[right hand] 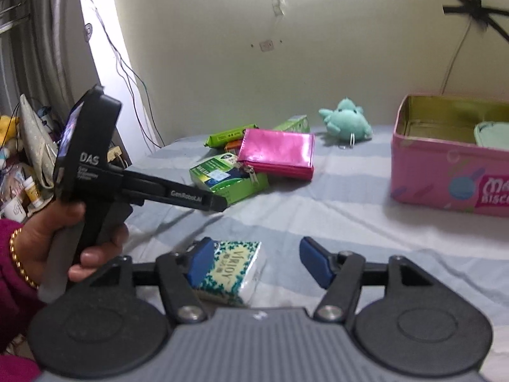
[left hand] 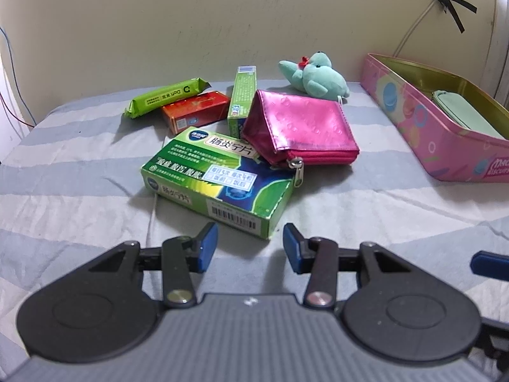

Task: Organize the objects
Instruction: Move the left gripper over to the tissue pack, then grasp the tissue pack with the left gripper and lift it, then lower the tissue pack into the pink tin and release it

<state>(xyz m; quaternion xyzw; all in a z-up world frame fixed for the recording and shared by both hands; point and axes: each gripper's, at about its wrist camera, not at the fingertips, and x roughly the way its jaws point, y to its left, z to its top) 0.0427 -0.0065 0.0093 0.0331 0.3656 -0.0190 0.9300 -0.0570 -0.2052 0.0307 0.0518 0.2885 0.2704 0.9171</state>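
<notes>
Lying flat, glossy pink purse, zipped

bare bedsheet between pink purse | pink tin

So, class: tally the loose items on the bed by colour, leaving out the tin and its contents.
Green: 3, a large box, a slim box, a wrapped packet
Red-orange box: 1
Pink purse: 1
Teal plush: 1
White-and-teal tissue packet: 1
Total: 7
</notes>
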